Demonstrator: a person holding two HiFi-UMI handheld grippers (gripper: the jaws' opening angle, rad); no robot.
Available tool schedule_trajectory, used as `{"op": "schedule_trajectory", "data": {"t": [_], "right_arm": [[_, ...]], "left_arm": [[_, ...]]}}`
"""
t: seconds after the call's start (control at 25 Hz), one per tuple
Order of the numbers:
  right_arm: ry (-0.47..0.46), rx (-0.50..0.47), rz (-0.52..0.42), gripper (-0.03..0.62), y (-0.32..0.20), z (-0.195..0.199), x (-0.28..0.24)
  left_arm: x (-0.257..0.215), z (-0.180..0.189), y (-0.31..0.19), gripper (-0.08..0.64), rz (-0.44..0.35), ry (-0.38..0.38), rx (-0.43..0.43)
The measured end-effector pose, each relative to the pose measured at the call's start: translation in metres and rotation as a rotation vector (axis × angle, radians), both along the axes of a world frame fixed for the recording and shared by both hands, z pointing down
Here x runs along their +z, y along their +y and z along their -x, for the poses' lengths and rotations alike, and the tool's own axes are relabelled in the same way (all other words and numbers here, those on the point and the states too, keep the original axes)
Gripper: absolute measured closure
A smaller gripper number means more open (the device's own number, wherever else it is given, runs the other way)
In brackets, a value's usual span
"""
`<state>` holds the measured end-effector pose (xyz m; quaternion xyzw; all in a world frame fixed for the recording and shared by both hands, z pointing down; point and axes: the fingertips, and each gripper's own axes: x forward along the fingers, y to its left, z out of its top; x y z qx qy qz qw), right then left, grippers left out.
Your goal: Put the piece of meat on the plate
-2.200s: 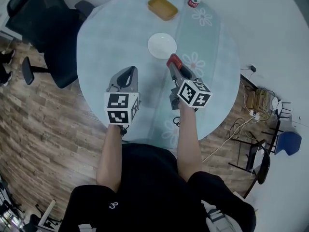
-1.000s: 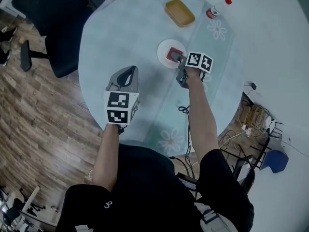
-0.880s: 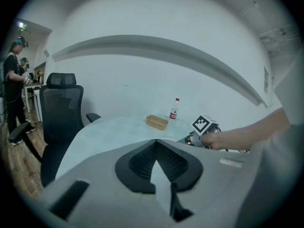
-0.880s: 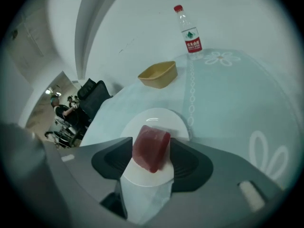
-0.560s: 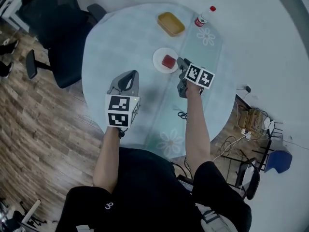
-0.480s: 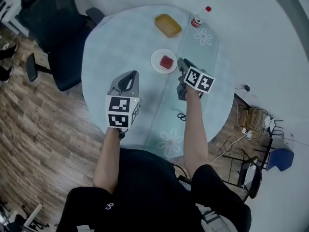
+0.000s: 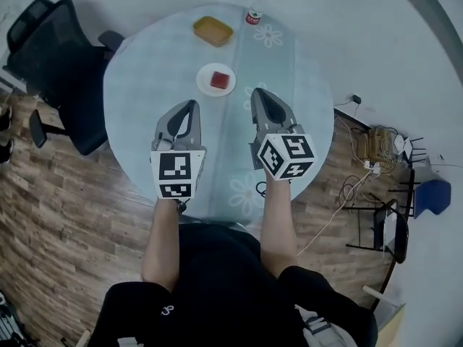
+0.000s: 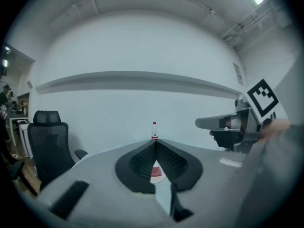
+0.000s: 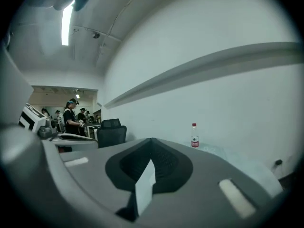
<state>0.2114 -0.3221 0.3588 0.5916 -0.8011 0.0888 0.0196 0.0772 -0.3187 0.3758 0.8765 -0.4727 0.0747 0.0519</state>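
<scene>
Piece of meat lies on the small white plate, upper centre of the head view, on the round pale surface. Yellow dish and bottle stand further up, near the far edge. Left gripper mid-frame, below and left of the plate, jaws pressed together, empty. Right gripper lower right of the plate, apart from it; its jaws have just closed tight, nothing between them. Black chair at left edge
</scene>
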Motion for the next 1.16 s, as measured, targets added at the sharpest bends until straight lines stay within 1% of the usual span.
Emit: {"op": "schedule_trajectory", "data": {"t": [0.08,0.24,0.56,0.72,0.92,1.16], "right_arm": [[0.012,0.032,-0.015,0.586,0.015,-0.010,-0.007],[0.059,0.034,-0.026,0.583,0.042,-0.017,-0.013],[0.082,0.052,-0.071,0.583,0.075,-0.023,-0.026],[0.084,0.056,-0.086,0.583,0.084,-0.025,-0.027],[0.100,0.052,-0.066,0.583,0.091,-0.027,-0.017],[0.098,0.042,-0.061,0.583,0.096,-0.032,-0.010]], "left_arm": [[-0.008,-0.008,0.006,0.566,-0.018,0.010,0.005],[-0.021,-0.024,0.023,0.566,-0.044,0.013,0.023],[-0.040,-0.039,0.047,0.566,-0.081,0.014,0.043],[-0.039,-0.040,0.056,0.566,-0.080,0.020,0.037],[-0.036,-0.041,0.068,0.566,-0.085,0.073,0.051],[-0.026,-0.044,0.074,0.566,-0.070,0.050,0.029]]}}
